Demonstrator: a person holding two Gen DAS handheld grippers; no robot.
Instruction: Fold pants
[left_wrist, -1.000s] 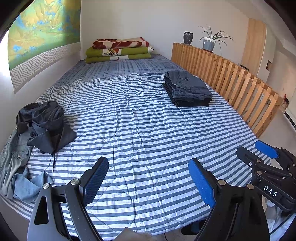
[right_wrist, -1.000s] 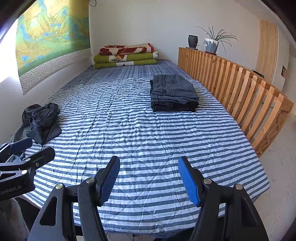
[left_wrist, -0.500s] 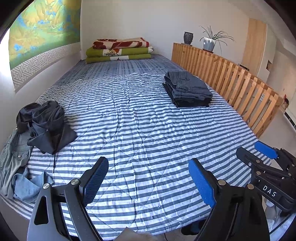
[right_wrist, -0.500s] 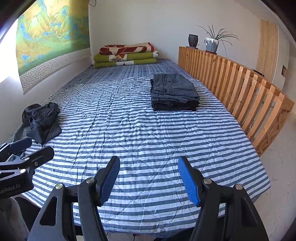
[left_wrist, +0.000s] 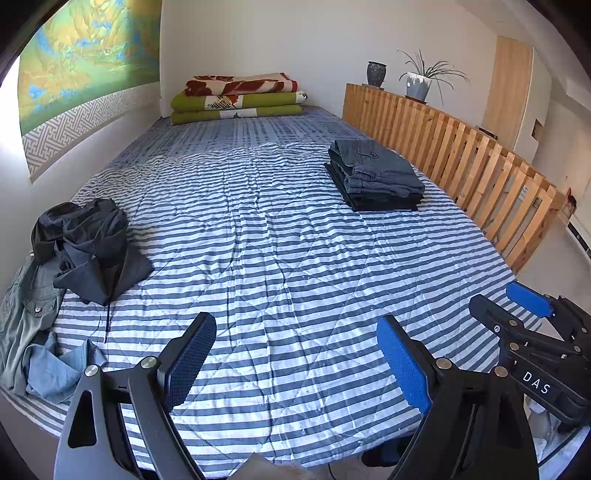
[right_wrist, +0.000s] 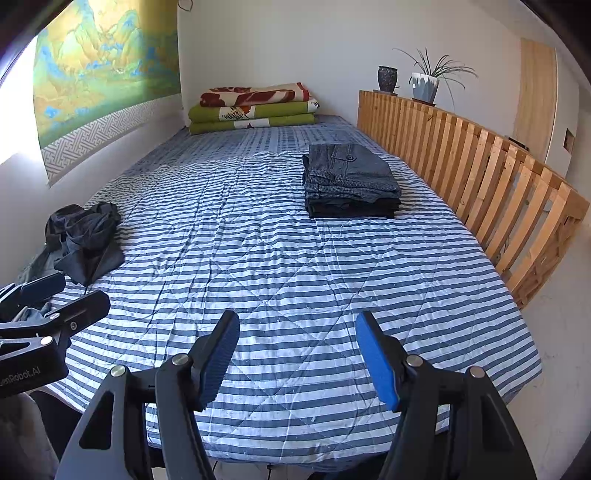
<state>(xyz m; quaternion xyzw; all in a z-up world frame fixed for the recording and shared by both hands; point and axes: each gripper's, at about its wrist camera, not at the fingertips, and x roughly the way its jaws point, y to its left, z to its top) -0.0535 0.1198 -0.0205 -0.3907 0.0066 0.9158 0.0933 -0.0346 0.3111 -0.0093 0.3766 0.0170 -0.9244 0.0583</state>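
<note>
While lying crumpled on the bed (left_wrist: 280, 258), the dark pants (left_wrist: 92, 247) are looking limp and light. Waistband grip seems advisable. Left gripper (left_wrist: 295, 365) and right gripper (right_wrist: 299, 358) are hovering spread, empty.

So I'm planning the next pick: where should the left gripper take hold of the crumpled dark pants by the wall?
Probably the flat corner of the crumpled dark pants that spreads onto the striped quilt. It lies thin and free of the bunched top, so open jaws could slide over it. Bring the left gripper from the open middle of the bed; the wall blocks the far side.
</note>
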